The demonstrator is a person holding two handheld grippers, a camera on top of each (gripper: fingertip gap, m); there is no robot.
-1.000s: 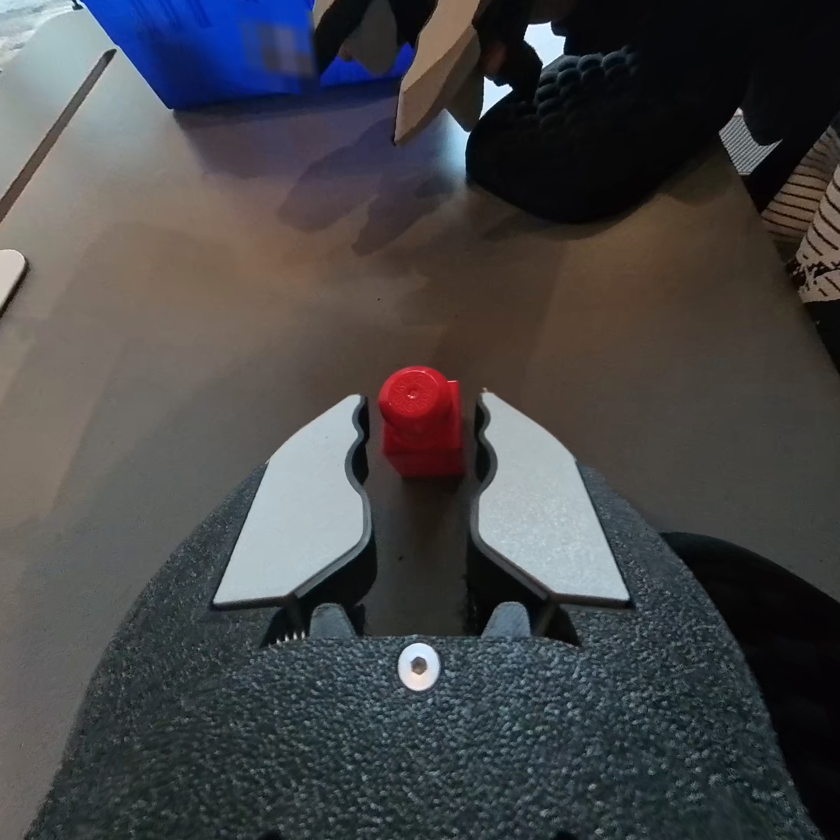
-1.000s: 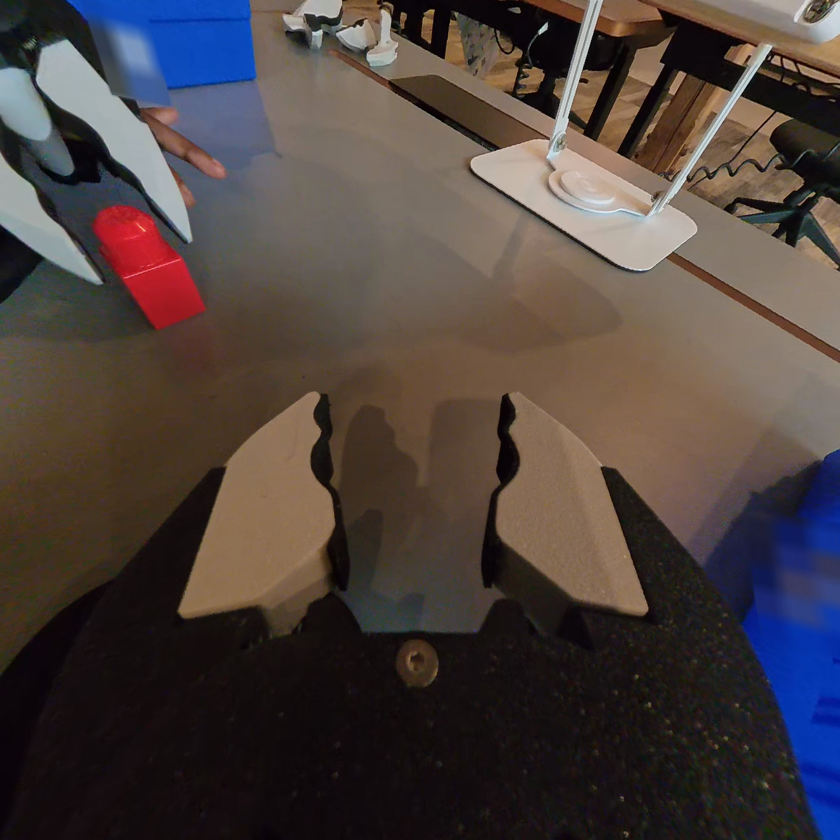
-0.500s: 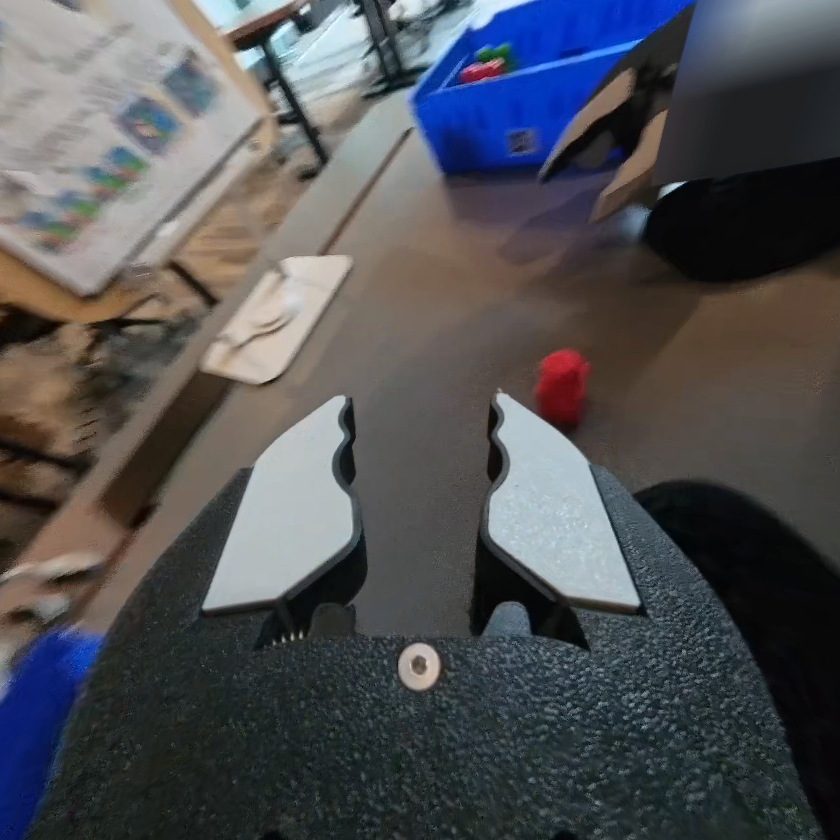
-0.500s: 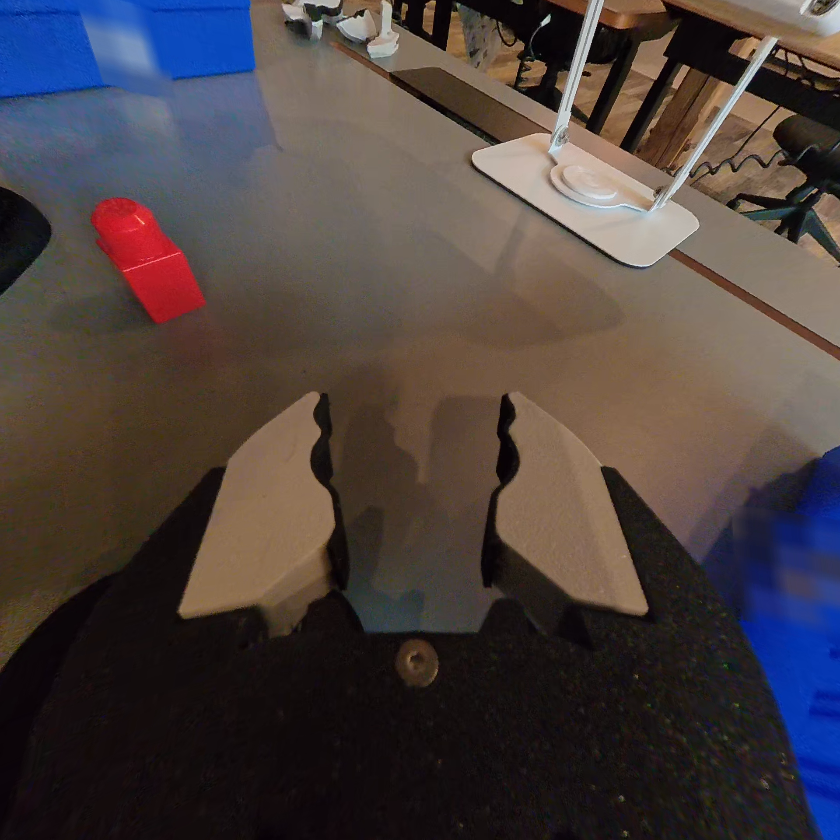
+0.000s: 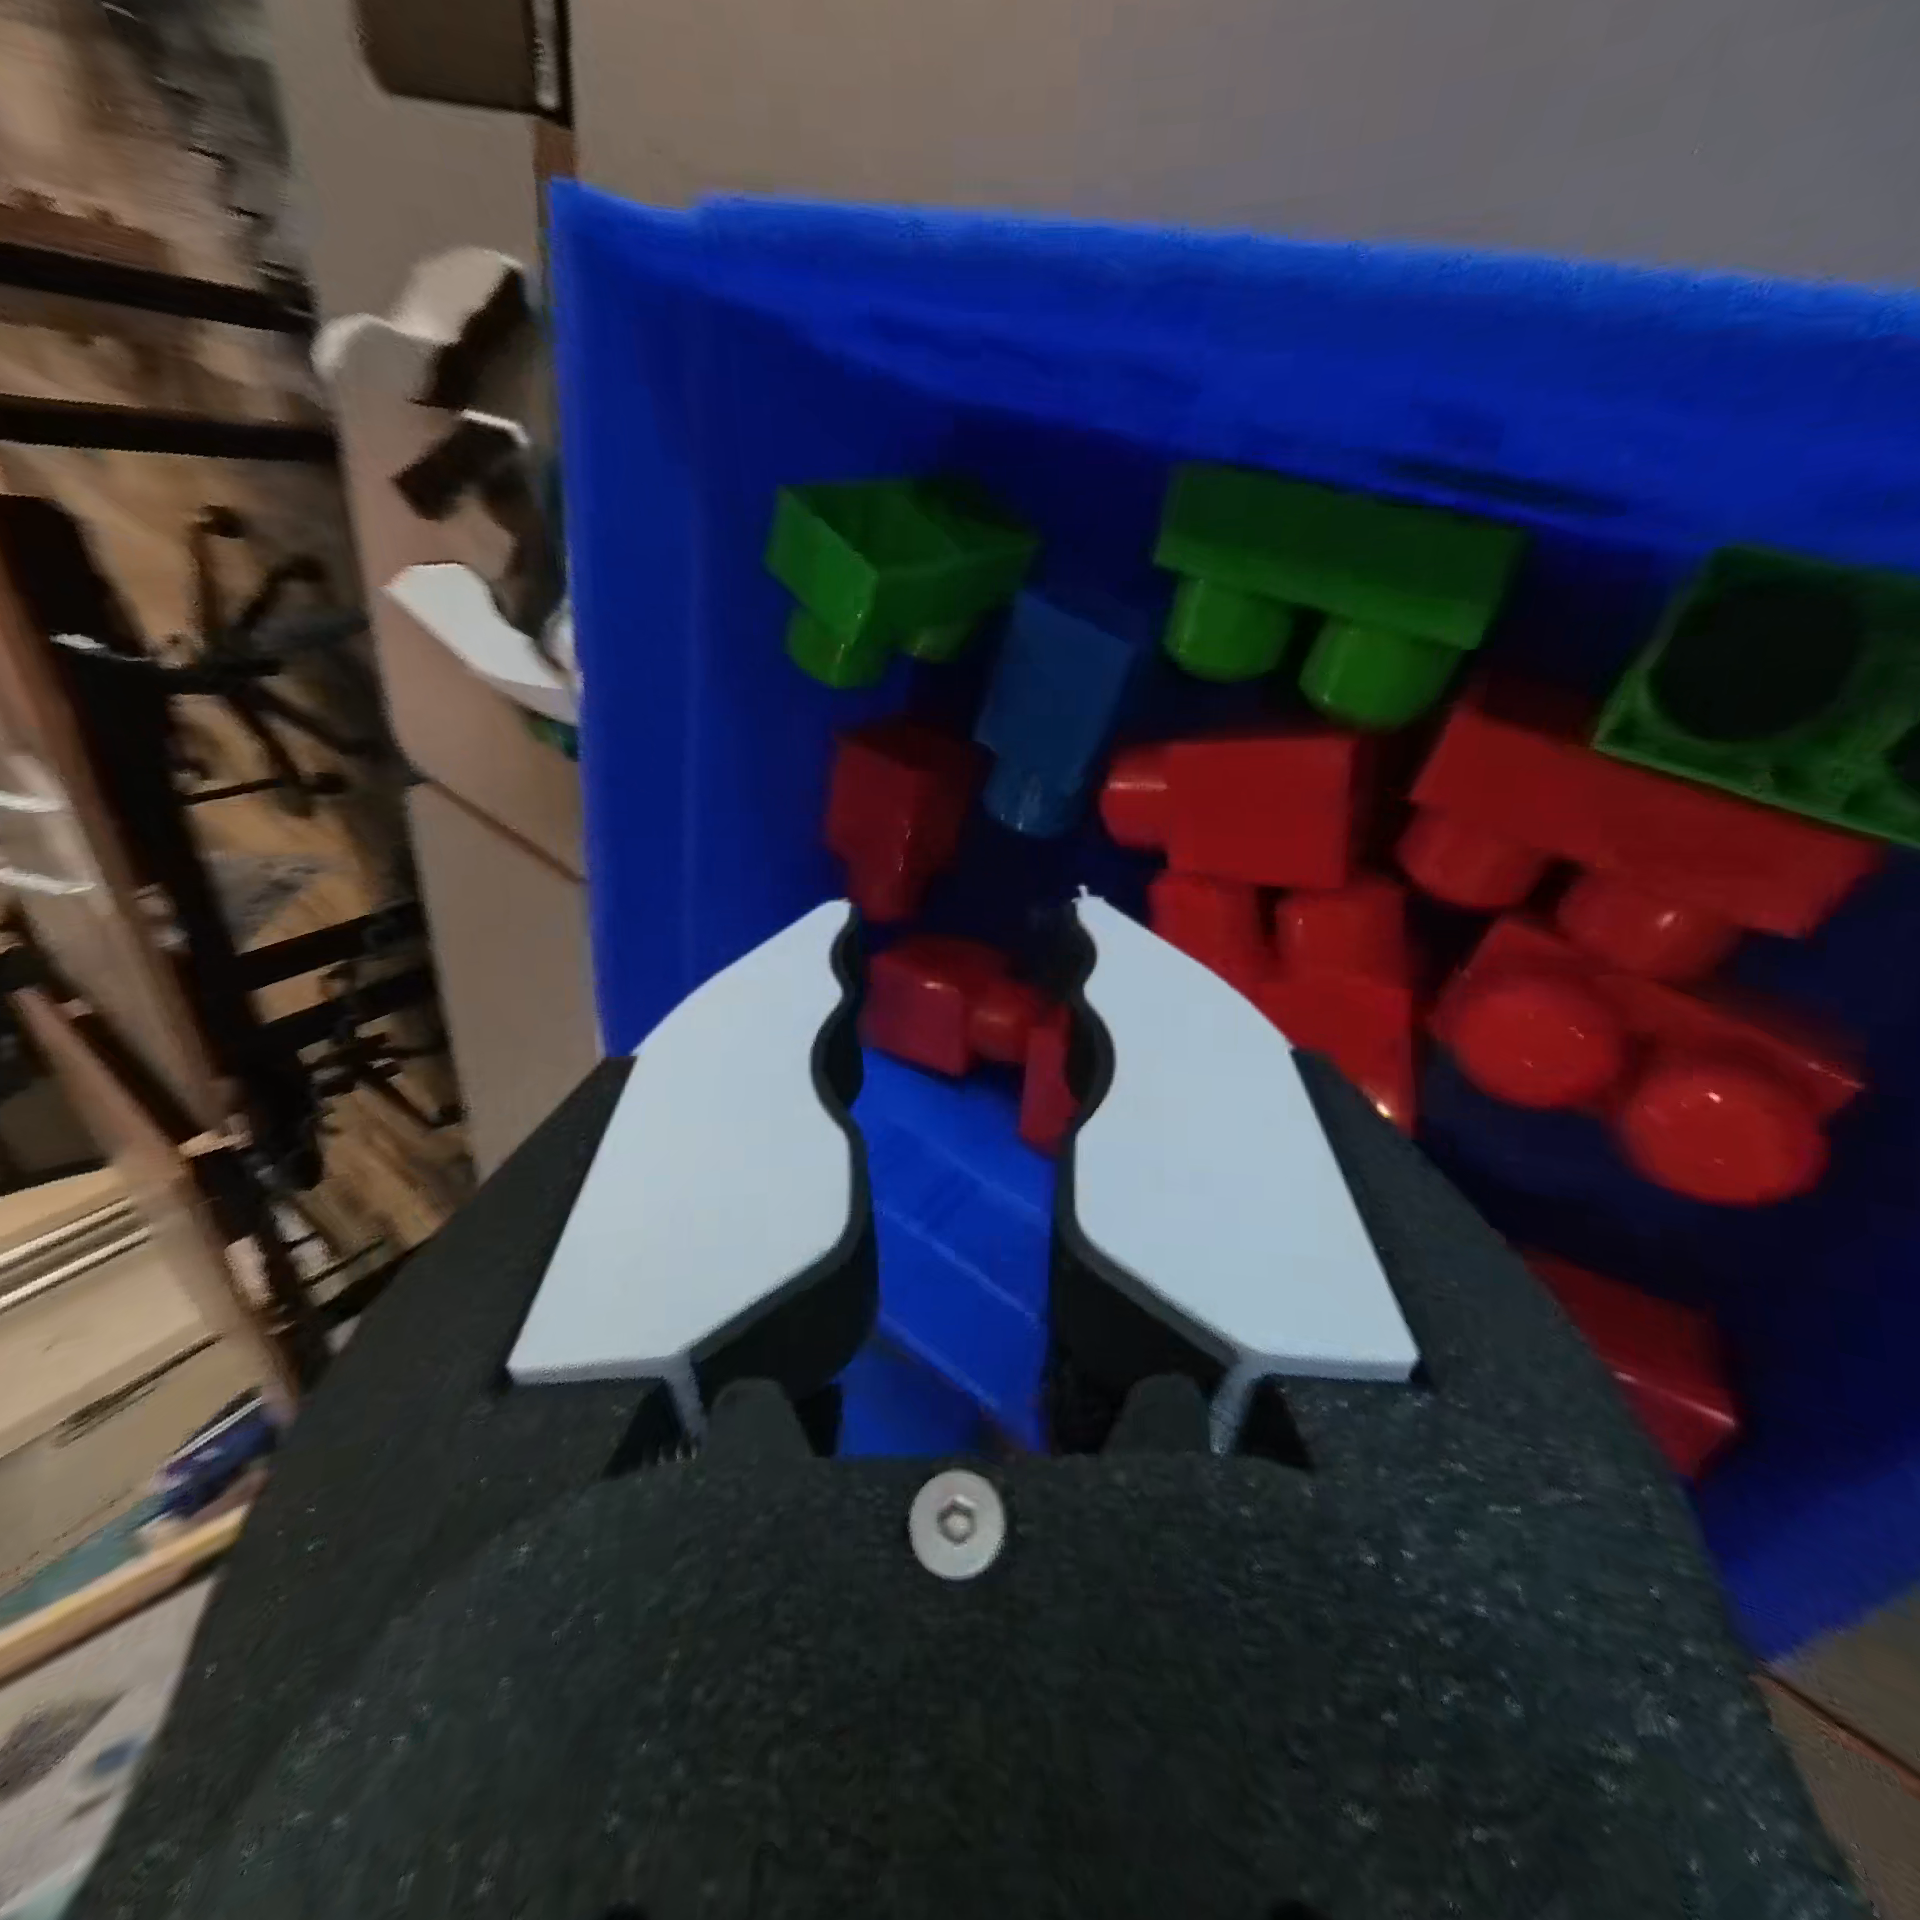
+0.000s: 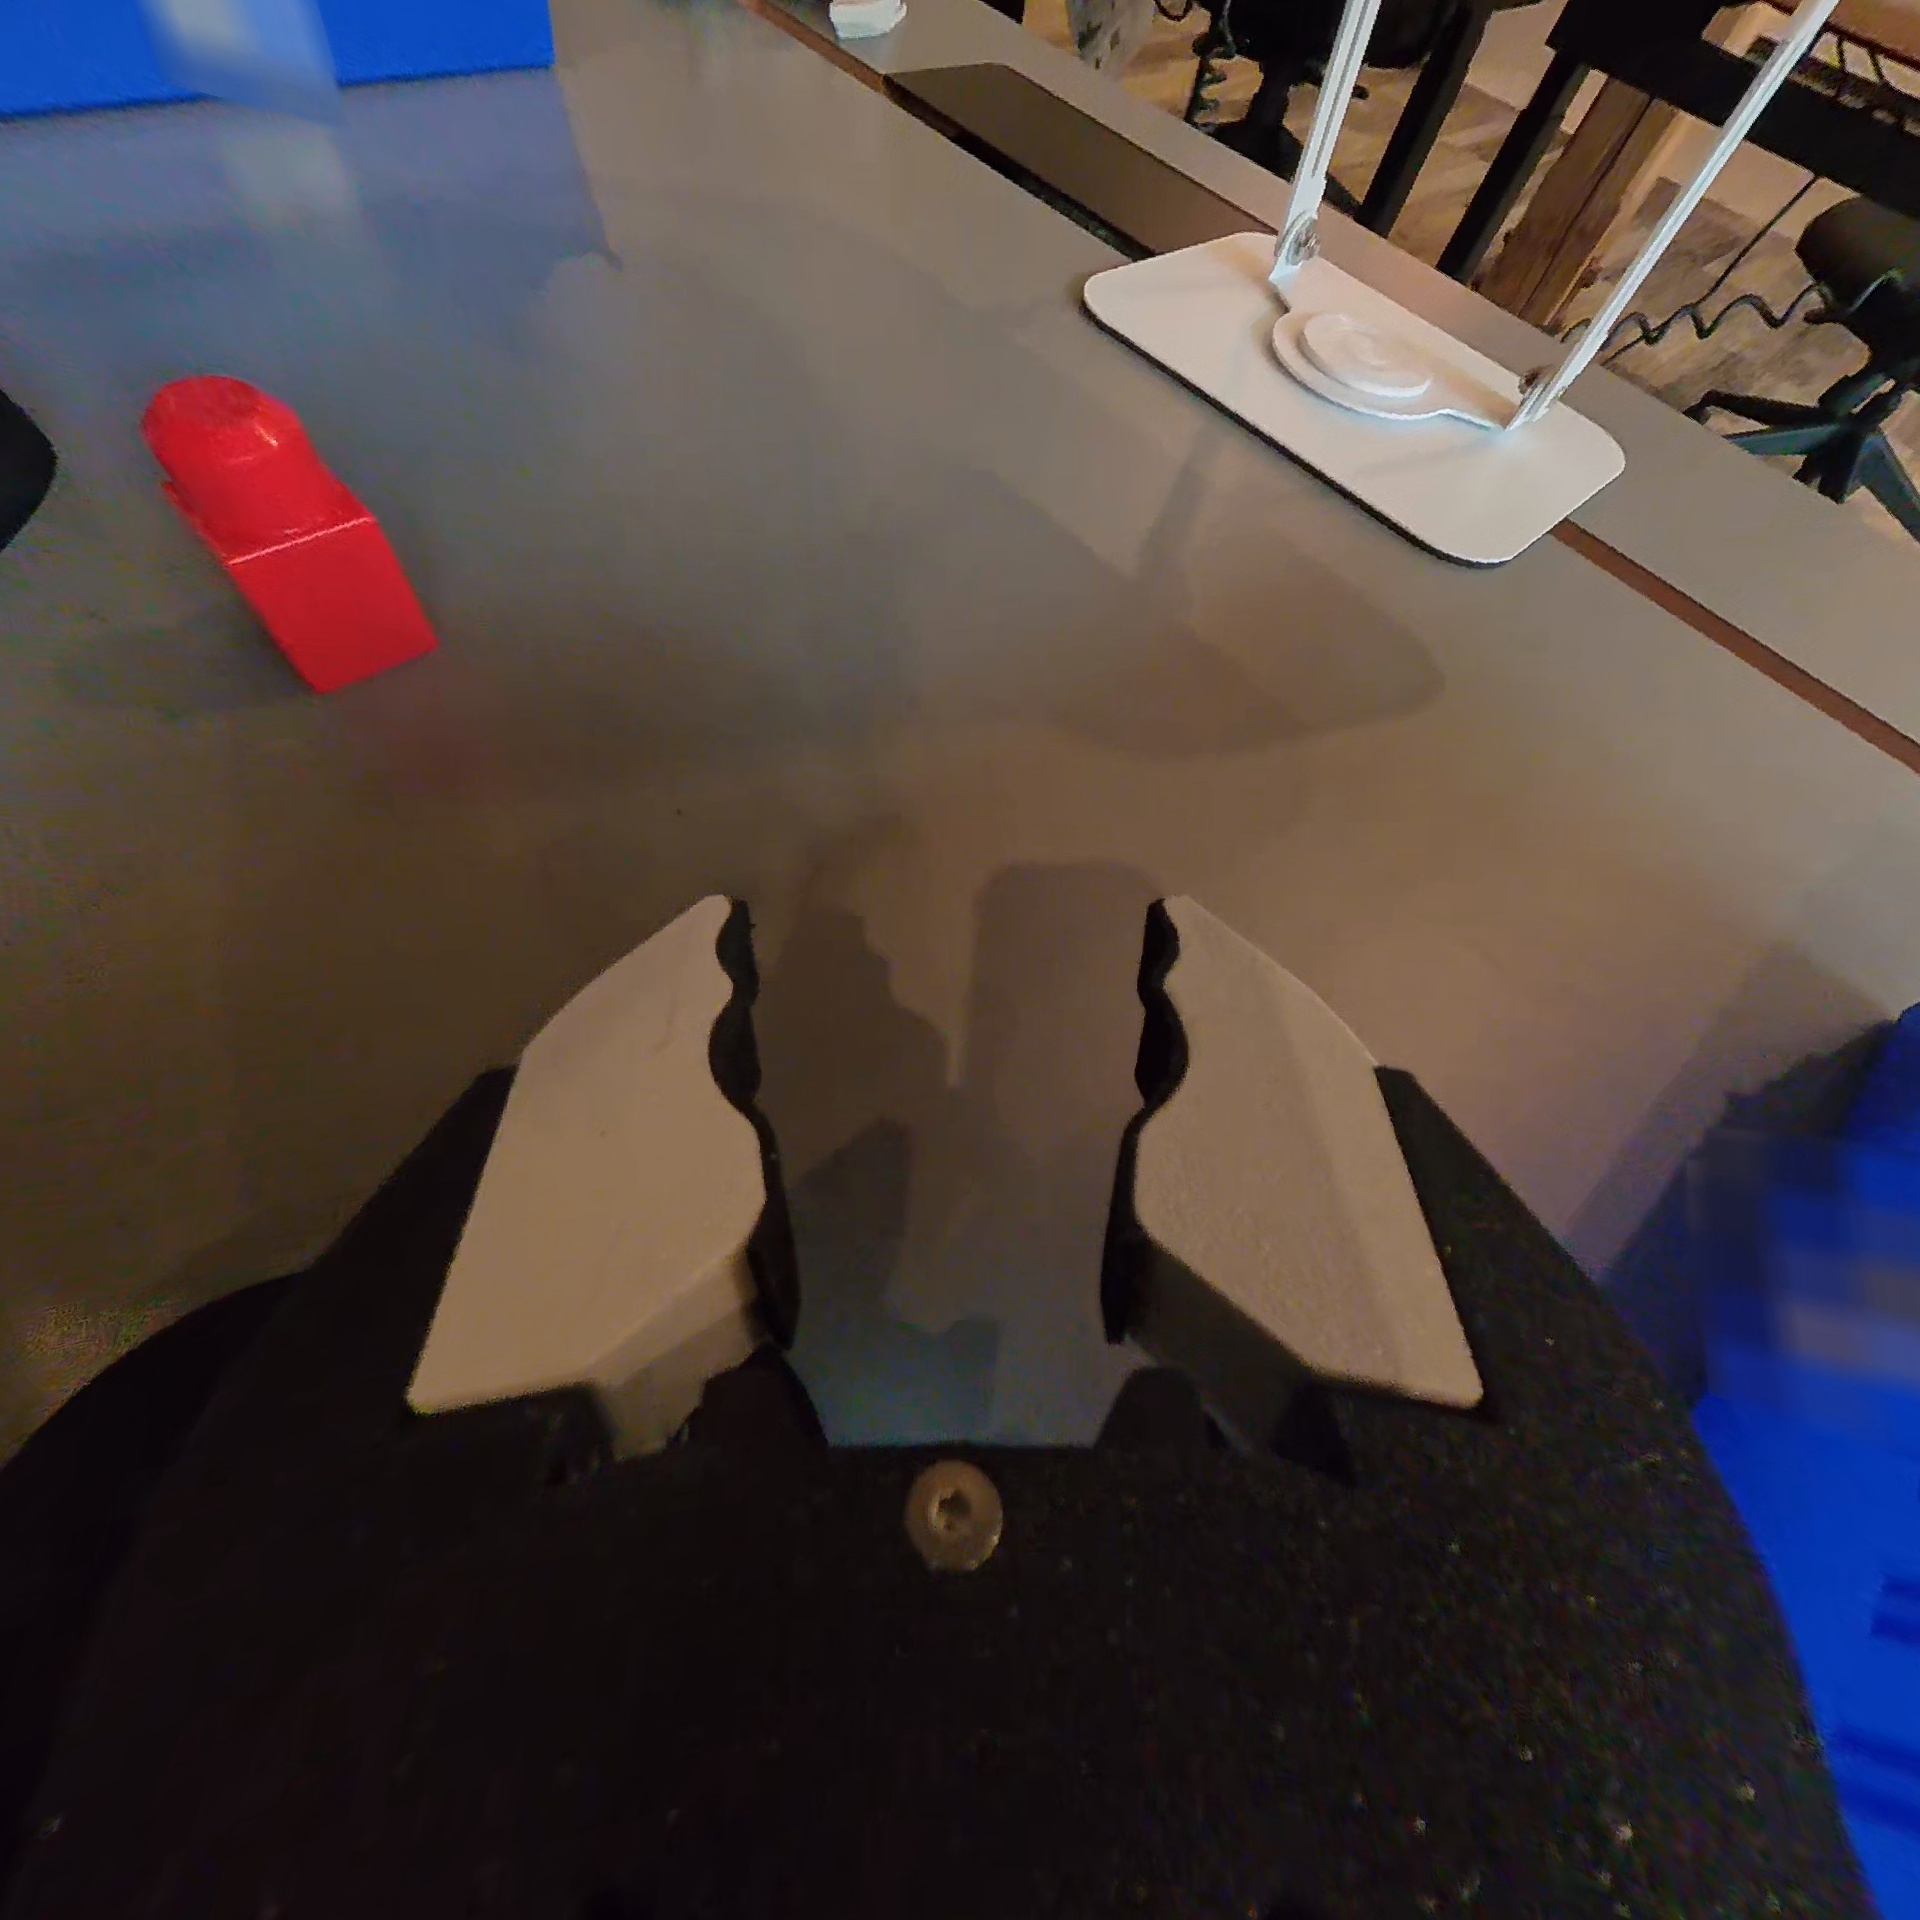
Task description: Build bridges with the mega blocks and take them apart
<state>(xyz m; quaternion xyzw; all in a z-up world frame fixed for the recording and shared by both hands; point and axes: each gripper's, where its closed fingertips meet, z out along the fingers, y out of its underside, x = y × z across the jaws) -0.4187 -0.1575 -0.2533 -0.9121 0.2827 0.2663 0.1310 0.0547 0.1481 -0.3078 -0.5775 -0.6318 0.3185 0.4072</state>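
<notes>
In the left wrist view my left gripper (image 5: 964, 906) is at a blue bin (image 5: 1039, 343) full of red and green mega blocks. A small red block (image 5: 951, 1013) fills the narrow gap between its fingertips and touches both. Green blocks (image 5: 1330, 582) lie at the bin's far side, larger red blocks (image 5: 1621, 1049) to the right, and a blue block (image 5: 1049, 707) just beyond the fingertips. In the right wrist view my right gripper (image 6: 945, 914) is open and empty, low over the grey table (image 6: 831, 520). A single red block (image 6: 281, 530) stands on the table to its far left.
A white lamp base (image 6: 1351, 384) with two thin white rods stands at the table's right edge. A blue bin (image 6: 1818, 1351) shows blurred at the right, and another blue bin (image 6: 104, 52) at the far left. Chairs and table legs lie beyond the table. One gripper's finger ends stand about 55 centimetres off the other's.
My left gripper left the red block on the table, swung away to the blue bin, and its jaws narrowed around a small red block there. The right gripper has barely moved.
</notes>
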